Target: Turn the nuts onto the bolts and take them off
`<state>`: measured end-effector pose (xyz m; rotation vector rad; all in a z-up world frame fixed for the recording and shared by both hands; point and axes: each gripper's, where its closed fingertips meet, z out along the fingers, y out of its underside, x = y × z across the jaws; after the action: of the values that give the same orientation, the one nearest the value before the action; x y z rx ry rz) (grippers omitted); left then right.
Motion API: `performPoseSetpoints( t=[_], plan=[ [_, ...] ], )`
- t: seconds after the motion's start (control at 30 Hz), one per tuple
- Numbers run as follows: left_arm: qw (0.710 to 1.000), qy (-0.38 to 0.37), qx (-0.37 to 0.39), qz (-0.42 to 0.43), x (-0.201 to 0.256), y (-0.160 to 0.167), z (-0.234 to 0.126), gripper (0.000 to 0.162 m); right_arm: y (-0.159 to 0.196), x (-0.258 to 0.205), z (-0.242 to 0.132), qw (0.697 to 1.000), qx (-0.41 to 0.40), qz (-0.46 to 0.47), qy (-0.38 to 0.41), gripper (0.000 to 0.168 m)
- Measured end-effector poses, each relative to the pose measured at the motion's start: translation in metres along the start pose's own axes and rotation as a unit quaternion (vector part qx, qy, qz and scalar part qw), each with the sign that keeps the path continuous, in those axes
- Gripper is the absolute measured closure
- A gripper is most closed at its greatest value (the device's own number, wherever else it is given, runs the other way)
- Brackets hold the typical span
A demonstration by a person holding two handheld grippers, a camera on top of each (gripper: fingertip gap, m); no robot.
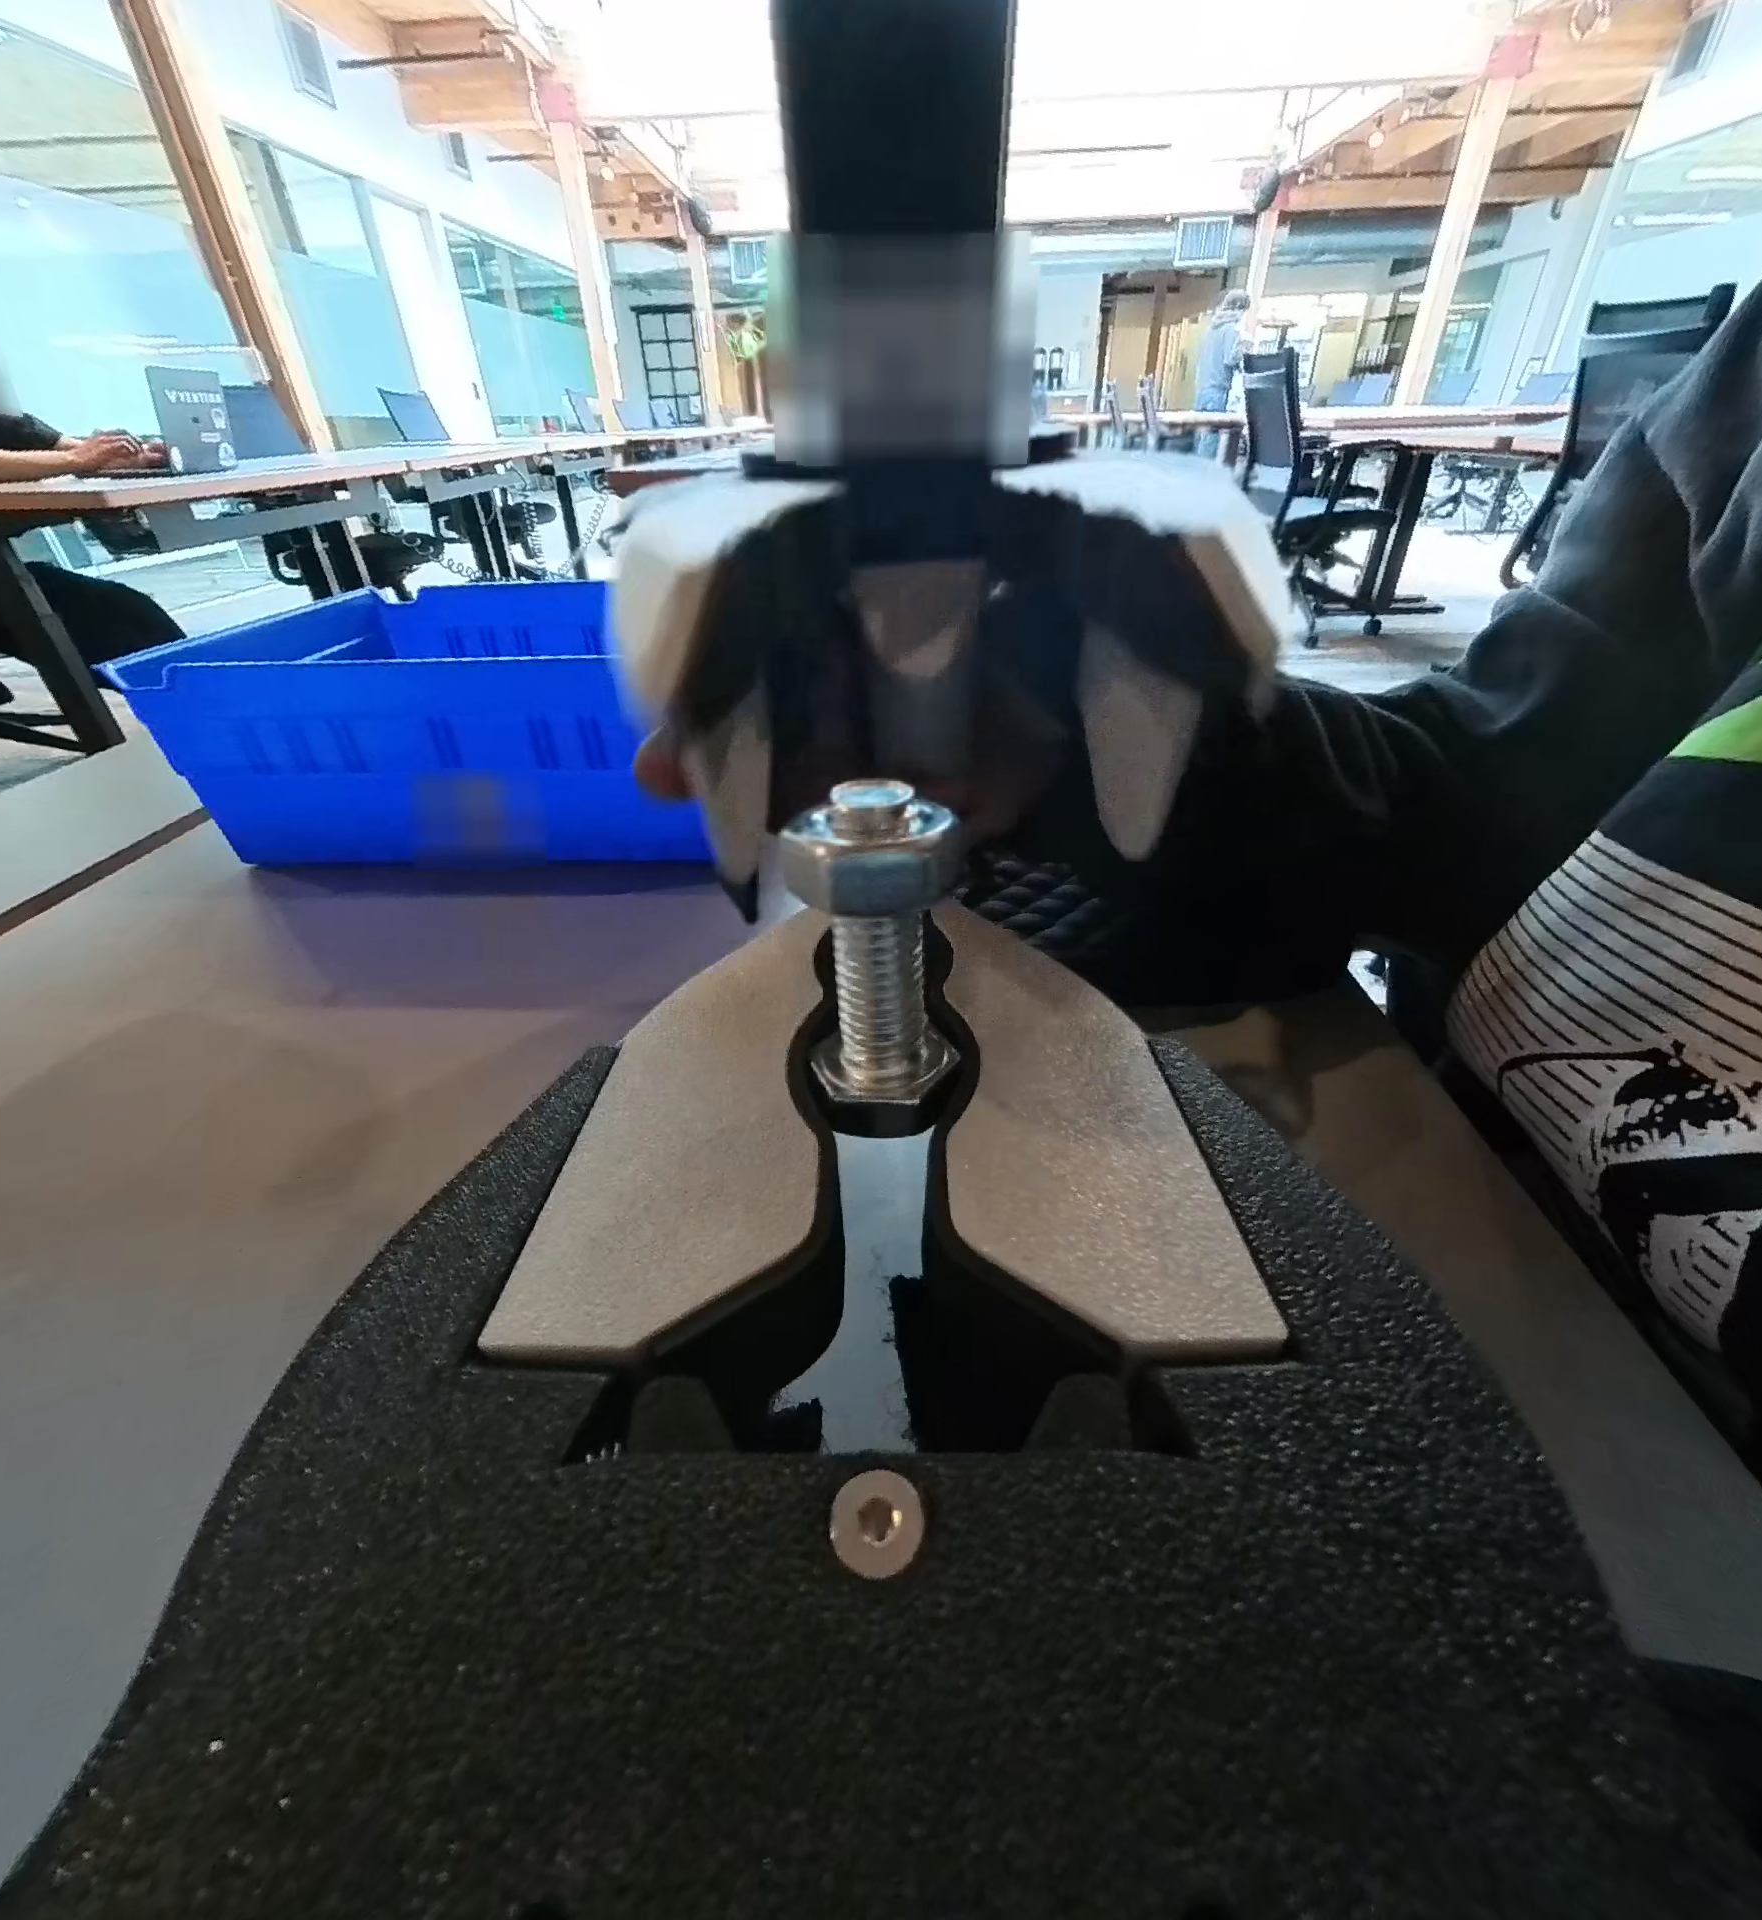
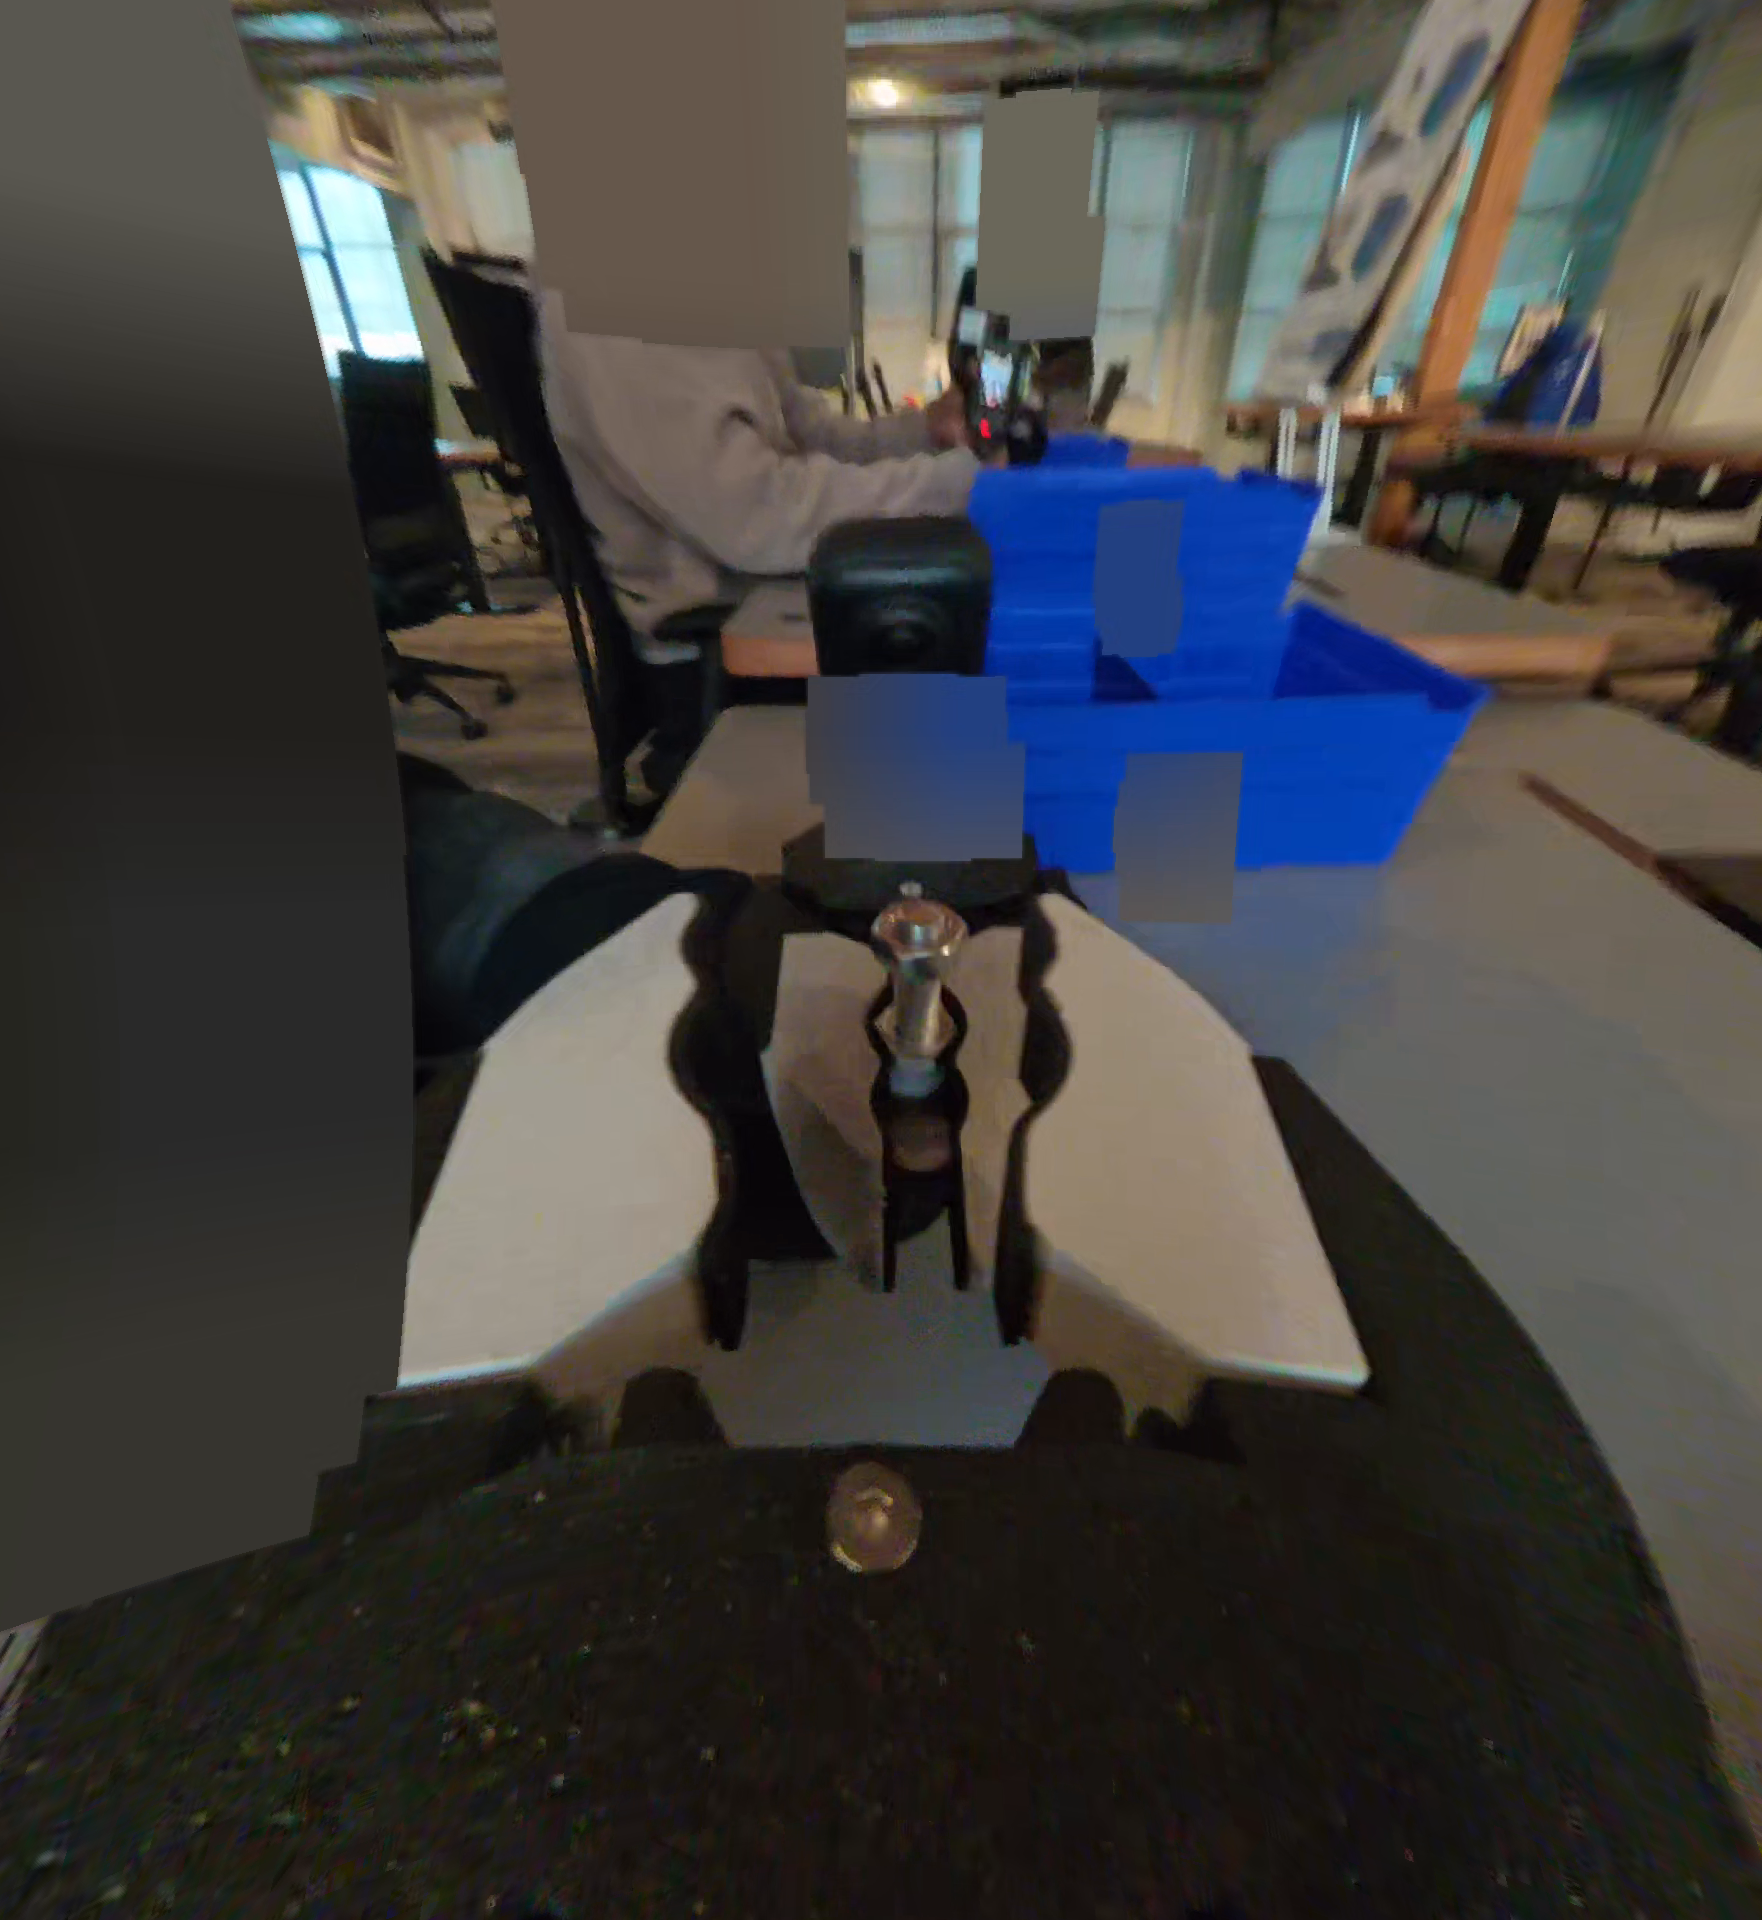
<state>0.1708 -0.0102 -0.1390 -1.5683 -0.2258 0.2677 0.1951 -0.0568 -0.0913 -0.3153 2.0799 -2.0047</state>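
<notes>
My left gripper (image 1: 877,935) is shut on the hex head of a silver bolt (image 1: 875,997), seated in the notch between its grey pads. The bolt stands upright from the fingers. A silver nut (image 1: 866,868) sits near the top of the thread, with the bolt end poking out above it. My right gripper (image 2: 877,909) faces the left one and is open and empty. Its white fingers (image 2: 565,1143) flank the left gripper's fingers (image 2: 820,1081), the bolt (image 2: 916,987) and the nut (image 2: 918,932). In the left wrist view the right gripper (image 1: 939,862) hangs open just behind the nut.
A blue bin (image 1: 420,748) stands on the grey table (image 1: 181,1091) behind the grippers; blue bins (image 2: 1220,769) also show in the right wrist view. A dark sleeve (image 1: 1479,727) and patterned clothing (image 1: 1635,1091) fill the right side. Desks, chairs and seated people are beyond.
</notes>
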Motion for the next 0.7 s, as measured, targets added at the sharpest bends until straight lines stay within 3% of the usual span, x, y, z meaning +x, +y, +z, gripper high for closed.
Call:
performPoseSetpoints(
  t=[0.03,0.17,0.23,0.37,0.4,0.47,0.57,0.6,0.63,0.7],
  plan=[
    [1.0,-0.001,0.0,0.0,0.0,0.0,0.0,0.15,0.006,0.0,0.003,1.0,-0.019,0.005,-0.001,0.109],
    [1.0,-0.002,0.0,0.001,0.0,0.0,0.0,0.15,0.012,-0.008,0.001,0.998,-0.051,-0.023,-0.009,0.117],
    [1.0,-0.003,0.0,-0.005,-0.002,0.0,0.0,0.15,0.002,-0.02,-0.005,0.998,-0.018,-0.032,-0.047,0.117],
    [1.0,0.0,-0.006,0.0,0.0,0.001,0.001,0.15,0.002,-0.004,-0.001,1.0,-0.013,-0.015,-0.003,0.118],
    [1.0,0.001,-0.007,0.0,0.0,0.002,0.001,0.15,0.006,0.0,0.0,0.999,-0.028,-0.018,0.009,0.109],
    [1.0,0.001,-0.008,0.0,0.0,0.002,0.002,0.15,0.012,-0.003,0.003,0.999,-0.044,-0.019,-0.002,0.106],
    [1.0,-0.003,-0.003,-0.001,-0.001,0.001,0.001,0.15,0.014,-0.008,0.001,0.998,-0.058,-0.023,-0.014,0.127],
    [1.0,-0.005,-0.002,-0.004,-0.002,0.0,0.0,0.15,0.012,-0.014,-0.003,0.998,-0.052,-0.031,-0.036,0.159],
    [1.0,-0.005,-0.002,-0.006,-0.002,0.0,0.0,0.15,0.005,-0.018,-0.006,0.998,-0.025,-0.033,-0.049,0.167],
    [1.0,-0.003,-0.004,-0.003,-0.001,0.001,0.001,0.15,-0.004,-0.01,-0.007,0.999,0.011,-0.018,-0.028,0.142]
  ],
)
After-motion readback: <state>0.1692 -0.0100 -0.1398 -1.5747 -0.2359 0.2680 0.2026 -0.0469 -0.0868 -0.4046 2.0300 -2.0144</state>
